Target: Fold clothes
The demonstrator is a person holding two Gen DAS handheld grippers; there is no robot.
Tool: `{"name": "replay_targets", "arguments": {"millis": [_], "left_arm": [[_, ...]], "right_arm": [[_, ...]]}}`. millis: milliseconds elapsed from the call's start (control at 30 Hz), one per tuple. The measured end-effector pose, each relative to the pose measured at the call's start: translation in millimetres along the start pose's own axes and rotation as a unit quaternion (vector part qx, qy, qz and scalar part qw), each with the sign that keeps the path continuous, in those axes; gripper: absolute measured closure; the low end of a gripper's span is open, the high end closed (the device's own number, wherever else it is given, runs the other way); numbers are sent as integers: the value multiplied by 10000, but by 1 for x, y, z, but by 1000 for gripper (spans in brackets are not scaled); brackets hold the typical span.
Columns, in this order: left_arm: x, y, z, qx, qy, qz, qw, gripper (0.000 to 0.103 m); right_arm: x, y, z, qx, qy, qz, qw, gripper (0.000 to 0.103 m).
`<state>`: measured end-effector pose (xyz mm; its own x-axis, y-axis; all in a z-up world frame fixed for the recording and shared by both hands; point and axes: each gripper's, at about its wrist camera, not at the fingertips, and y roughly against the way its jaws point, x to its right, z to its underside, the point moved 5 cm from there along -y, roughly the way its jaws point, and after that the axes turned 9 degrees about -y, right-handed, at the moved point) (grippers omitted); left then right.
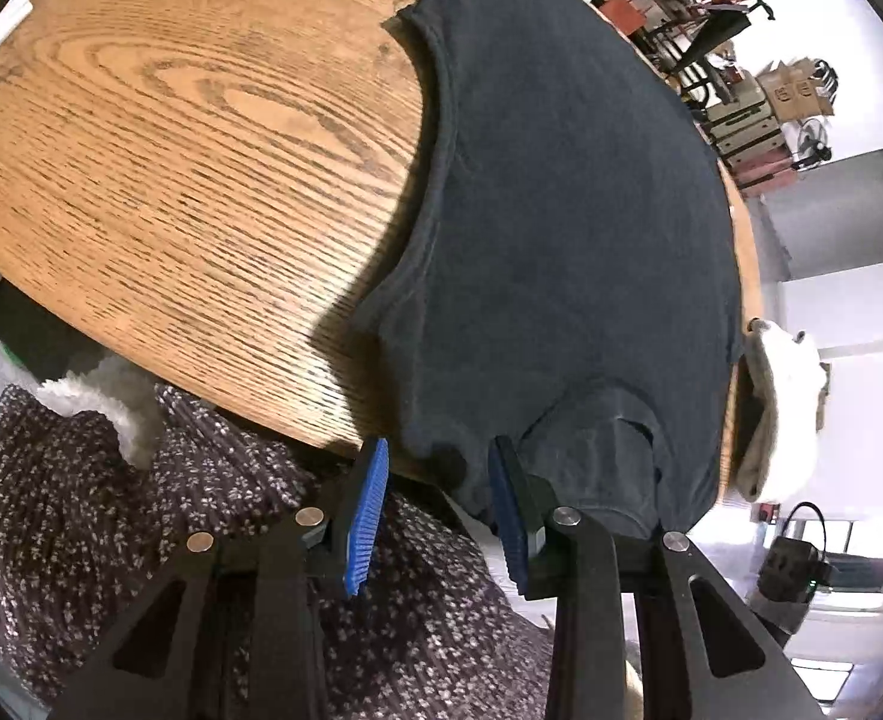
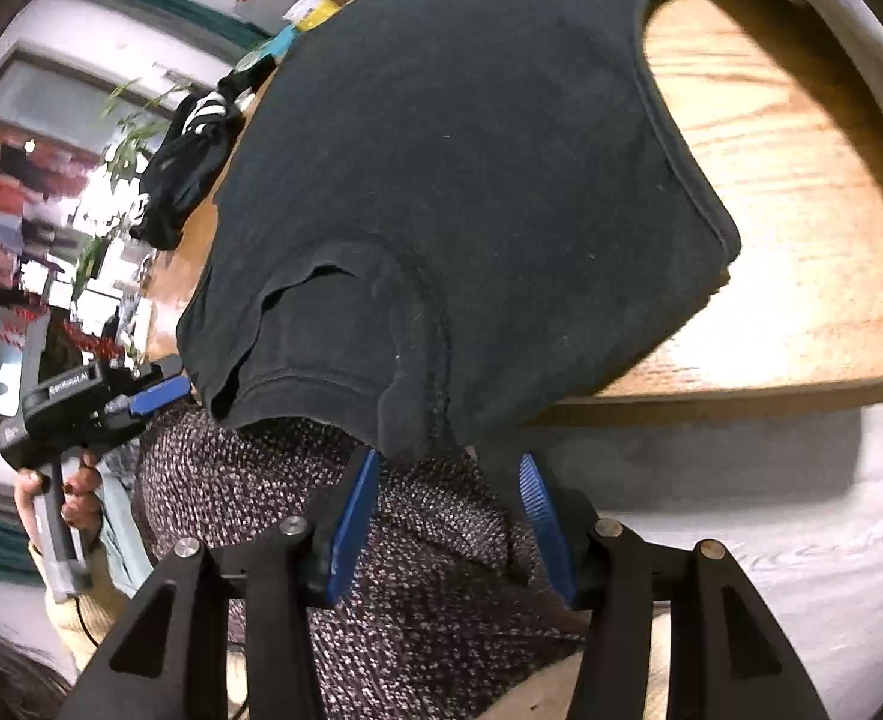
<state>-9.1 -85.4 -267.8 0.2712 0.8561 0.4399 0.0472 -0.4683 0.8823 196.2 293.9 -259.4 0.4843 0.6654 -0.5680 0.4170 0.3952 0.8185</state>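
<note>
Dark navy T-shirt (image 1: 567,228) spread flat on the wooden surface (image 1: 189,150), partly folded, one sleeve (image 1: 597,456) and the adjoining hem spilling over the near edge. Long side hem curving across the middle of the surface, broad bare wood beyond it out to the far corner. On the opposite side, only a thin strip of wood between cloth and edge, with a pale folded garment (image 1: 777,408) sitting just past that edge.

Left tool (image 1: 441,468) spread wide, blue pads (image 1: 369,516) level with the near edge, drooping cloth between them but not pinched. Knitted speckled garment (image 1: 141,516) of the person directly under the tool, below the edge.

Right tool (image 2: 450,480) also spread wide, just below the near edge, the overhanging sleeve (image 2: 297,336) and shoulder seam hanging close above the pads (image 2: 351,528), not gripped. From this view, folded corner of the T-shirt (image 2: 441,180) stopping short of the near edge, bare surface (image 2: 801,228) beside it. Black bundle of cloth with white stripes (image 2: 189,168) at the far edge, apart from the shirt. Left tool (image 2: 159,393) seen at the side, held by a hand (image 2: 75,492), off the surface.
</note>
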Motion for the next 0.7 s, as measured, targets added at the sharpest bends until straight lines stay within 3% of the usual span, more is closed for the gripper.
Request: {"name": "replay_targets", "arguments": {"millis": [200, 433, 567, 700], "left_arm": [[-11, 14, 5, 155, 67, -264, 9995, 67], [-27, 16, 6, 113, 212, -172, 9996, 67], [-30, 11, 9, 95, 273, -3, 9996, 67], [-33, 14, 12, 174, 193, -81, 9996, 67]], "right_arm": [[-5, 3, -1, 43, 11, 11, 10000, 50], [-25, 22, -4, 545, 967, 525, 9924, 50], [-10, 11, -1, 219, 393, 276, 9986, 52], [4, 9, -2, 182, -117, 127, 9997, 53]]}}
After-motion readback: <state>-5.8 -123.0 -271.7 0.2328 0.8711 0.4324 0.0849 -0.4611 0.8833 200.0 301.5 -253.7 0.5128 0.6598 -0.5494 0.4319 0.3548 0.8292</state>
